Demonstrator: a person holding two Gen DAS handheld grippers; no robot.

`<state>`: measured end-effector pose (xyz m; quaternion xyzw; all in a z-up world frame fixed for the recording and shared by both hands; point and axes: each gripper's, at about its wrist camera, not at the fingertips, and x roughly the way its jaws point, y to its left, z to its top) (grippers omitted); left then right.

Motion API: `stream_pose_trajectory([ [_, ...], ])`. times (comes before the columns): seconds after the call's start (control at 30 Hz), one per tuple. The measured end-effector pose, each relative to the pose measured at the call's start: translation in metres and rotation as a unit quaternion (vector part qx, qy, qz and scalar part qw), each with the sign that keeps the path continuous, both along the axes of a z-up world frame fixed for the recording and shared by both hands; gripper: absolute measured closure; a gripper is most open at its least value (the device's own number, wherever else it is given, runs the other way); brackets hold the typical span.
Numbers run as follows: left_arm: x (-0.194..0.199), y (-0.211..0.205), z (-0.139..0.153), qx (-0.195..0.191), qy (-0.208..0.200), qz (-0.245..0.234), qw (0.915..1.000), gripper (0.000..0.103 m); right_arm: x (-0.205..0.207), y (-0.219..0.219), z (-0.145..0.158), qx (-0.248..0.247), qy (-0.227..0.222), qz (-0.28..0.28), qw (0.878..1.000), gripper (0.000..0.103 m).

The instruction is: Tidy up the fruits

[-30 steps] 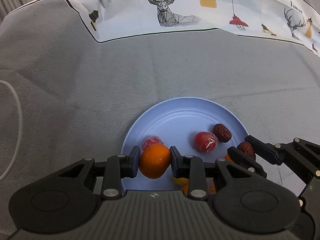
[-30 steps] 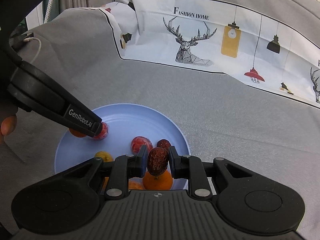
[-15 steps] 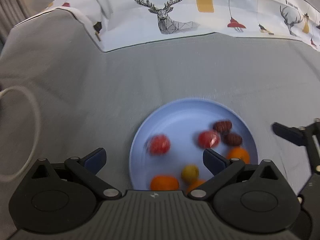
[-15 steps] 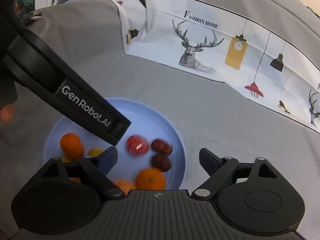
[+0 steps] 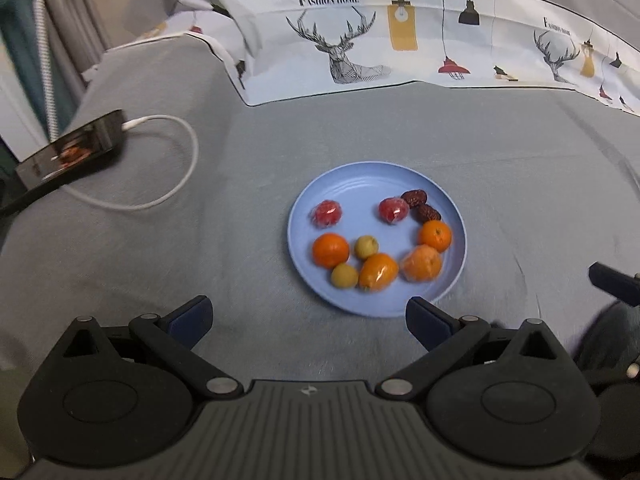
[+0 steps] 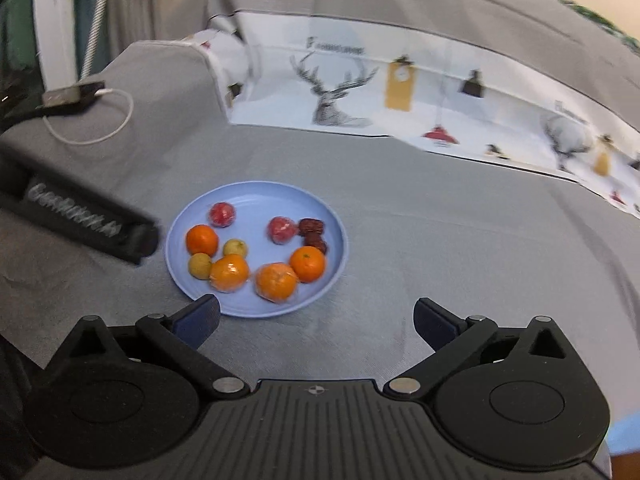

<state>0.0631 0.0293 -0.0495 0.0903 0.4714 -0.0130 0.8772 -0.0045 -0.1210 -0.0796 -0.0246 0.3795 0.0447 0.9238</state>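
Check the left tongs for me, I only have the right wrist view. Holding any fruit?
Observer: No. The left tongs are open, nothing between them.
Operator: What's the white cable plugged into?
Observer: A phone, lying screen up, screen lit.
Operator: Print on the cloth is smeared here. Any text?
Observer: It reads "Fashion Home" above the deer.

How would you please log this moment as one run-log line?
left tongs: open, holding nothing | right tongs: open, holding nothing | blue plate: nine fruits on it | both tongs off the plate
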Motion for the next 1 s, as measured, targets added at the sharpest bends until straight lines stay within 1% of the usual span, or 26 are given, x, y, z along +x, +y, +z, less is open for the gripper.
stream_pose_trajectory([
  [0.13,-0.023,0.004,0.005,-0.003,-0.013,0.006,0.9999,0.000,-0.015,-0.008,0.007,0.023,-0.011,-0.023,0.999,0.001],
  [0.23,-0.036,0.003,0.009,-0.001,-0.028,0.003,0.9996,0.000,-0.024,-0.011,0.011,0.035,-0.014,-0.030,0.999,0.001],
  [0.3,-0.043,0.002,0.012,0.004,-0.040,-0.001,0.9992,0.000,-0.029,-0.010,0.013,0.037,-0.018,-0.029,0.999,0.001],
  [0.4,-0.050,0.001,0.016,0.011,-0.050,-0.002,0.9987,0.000,-0.035,-0.005,0.018,0.029,-0.031,-0.027,0.999,0.001],
  [0.6,-0.054,0.004,0.020,0.012,-0.053,-0.001,0.9985,0.000,-0.042,-0.002,0.021,0.018,-0.037,-0.031,0.999,0.001],
  [1.0,-0.056,0.009,0.019,0.007,-0.050,0.005,0.9987,0.000,-0.046,-0.002,0.022,0.014,-0.041,-0.034,0.998,0.001],
])
